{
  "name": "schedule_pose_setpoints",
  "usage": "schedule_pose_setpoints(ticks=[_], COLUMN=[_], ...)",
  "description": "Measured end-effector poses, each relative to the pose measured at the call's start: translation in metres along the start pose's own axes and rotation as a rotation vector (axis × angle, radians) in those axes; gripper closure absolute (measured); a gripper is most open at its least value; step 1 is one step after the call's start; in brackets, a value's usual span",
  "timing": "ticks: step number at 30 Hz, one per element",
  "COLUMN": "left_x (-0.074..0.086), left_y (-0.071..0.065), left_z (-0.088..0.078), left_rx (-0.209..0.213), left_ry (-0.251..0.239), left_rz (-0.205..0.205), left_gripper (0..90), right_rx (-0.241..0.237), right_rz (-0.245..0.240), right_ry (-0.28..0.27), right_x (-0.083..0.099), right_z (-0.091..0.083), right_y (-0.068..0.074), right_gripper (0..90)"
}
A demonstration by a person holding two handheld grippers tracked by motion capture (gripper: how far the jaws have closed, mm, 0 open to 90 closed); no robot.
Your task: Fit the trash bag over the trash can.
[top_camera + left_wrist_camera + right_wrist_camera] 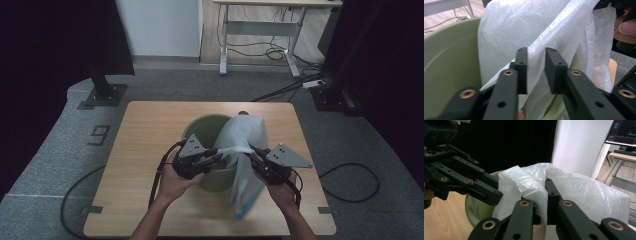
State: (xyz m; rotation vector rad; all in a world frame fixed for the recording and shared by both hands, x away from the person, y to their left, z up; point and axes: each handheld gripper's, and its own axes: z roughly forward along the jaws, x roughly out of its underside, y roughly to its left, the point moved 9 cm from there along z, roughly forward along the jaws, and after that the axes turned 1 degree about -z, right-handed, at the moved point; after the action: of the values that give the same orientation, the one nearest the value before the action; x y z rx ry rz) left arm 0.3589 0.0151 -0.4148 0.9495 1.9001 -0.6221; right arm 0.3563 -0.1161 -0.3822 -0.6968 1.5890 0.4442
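A pale green bucket (200, 129) stands in the middle of the wooden table (145, 200). A thin white plastic bag (246, 132) drapes over its right rim and hangs down outside toward the table. My left gripper (216, 156) is at the bucket's near rim. In the left gripper view its jaws (536, 53) stand apart, with a fold of the bag (511, 25) running between them and the bucket wall (449, 55) to the left. My right gripper (253, 151) is shut on the bag's edge (579, 192), and the film wraps over one jaw (541, 185).
A desk frame (260, 30) with loose cables stands behind the table. A black stand (102, 90) sits on the floor at back left and a cable loop (350, 182) lies at the right. A monitor (622, 131) shows on a desk at the far right.
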Motion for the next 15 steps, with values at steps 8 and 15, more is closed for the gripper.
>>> schedule_pose_setpoints(ticks=[8, 15], left_x=[-0.001, -0.001], left_y=[0.000, 0.002], left_z=[0.003, 0.003], left_rx=[0.017, 0.013], left_ry=[0.006, 0.008], left_rz=[-0.023, -0.046], left_gripper=[89.4, 90.0], right_rx=[0.001, 0.044], right_rz=[0.019, 0.047], right_ry=[0.000, 0.007], right_x=[0.003, 0.014], right_z=[-0.001, -0.011], right_y=[-0.002, 0.003], right_gripper=[79.2, 46.6])
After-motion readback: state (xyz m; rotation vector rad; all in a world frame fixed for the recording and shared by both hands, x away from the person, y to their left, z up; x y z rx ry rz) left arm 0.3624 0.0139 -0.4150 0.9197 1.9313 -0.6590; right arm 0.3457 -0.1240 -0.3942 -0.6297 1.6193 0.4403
